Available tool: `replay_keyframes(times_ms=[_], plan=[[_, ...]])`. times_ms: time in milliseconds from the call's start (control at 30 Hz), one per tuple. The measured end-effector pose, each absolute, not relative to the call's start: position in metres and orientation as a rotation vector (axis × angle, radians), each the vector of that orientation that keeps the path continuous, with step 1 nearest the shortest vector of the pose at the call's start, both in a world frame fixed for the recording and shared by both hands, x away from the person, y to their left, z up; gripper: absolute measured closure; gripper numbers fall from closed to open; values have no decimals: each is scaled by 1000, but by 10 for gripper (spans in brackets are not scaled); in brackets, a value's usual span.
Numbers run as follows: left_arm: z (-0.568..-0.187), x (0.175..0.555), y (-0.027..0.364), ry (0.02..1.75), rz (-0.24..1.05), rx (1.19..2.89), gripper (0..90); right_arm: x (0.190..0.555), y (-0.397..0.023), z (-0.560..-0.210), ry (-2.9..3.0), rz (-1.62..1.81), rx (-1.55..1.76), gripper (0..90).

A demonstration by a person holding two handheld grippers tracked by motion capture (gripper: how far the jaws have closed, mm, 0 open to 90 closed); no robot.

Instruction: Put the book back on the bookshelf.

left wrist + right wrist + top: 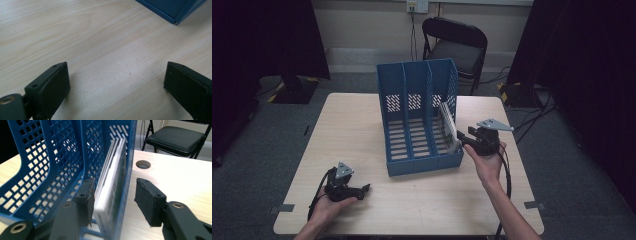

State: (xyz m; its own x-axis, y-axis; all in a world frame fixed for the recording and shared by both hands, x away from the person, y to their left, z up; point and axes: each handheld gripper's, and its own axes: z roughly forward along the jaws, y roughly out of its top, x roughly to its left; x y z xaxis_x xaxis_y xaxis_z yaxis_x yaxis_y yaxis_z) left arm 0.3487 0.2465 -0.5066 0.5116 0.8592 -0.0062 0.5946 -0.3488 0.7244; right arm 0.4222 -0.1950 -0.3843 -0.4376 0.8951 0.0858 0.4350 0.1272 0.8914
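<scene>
Black jaws of the right gripper [113,202] are seen straddling white booklets [110,187] and the side wall of the blue file rack [419,117], not visibly clamped, near the desk's [362,130] right edge. Near the front left corner, the left gripper [116,85] is held wide open and empty.

Left gripper [362,190]: low in the hand, jaws wide apart. Right gripper [460,139]: raised, level, jaws part-open.
</scene>
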Motion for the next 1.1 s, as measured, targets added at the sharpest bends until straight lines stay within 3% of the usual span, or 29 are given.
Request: replay_keyframes(times_ms=[367, 900, 1067, 1100], plan=[[-507, 349, 247, 1181, 499, 2075, 58, 391, -232, -404, 1961, 1218, 1313, 457], [-507, 350, 250, 1200, 505, 2062, 57, 361, -286, -478, 2117, 1011, 1390, 341], [-507, 351, 253, 1191, 509, 2069, 61, 366, -289, -493, 2145, 945, 1416, 285], [-507, 351, 253, 1197, 509, 2067, 61, 366, -285, -498, 2181, 907, 1400, 226]])
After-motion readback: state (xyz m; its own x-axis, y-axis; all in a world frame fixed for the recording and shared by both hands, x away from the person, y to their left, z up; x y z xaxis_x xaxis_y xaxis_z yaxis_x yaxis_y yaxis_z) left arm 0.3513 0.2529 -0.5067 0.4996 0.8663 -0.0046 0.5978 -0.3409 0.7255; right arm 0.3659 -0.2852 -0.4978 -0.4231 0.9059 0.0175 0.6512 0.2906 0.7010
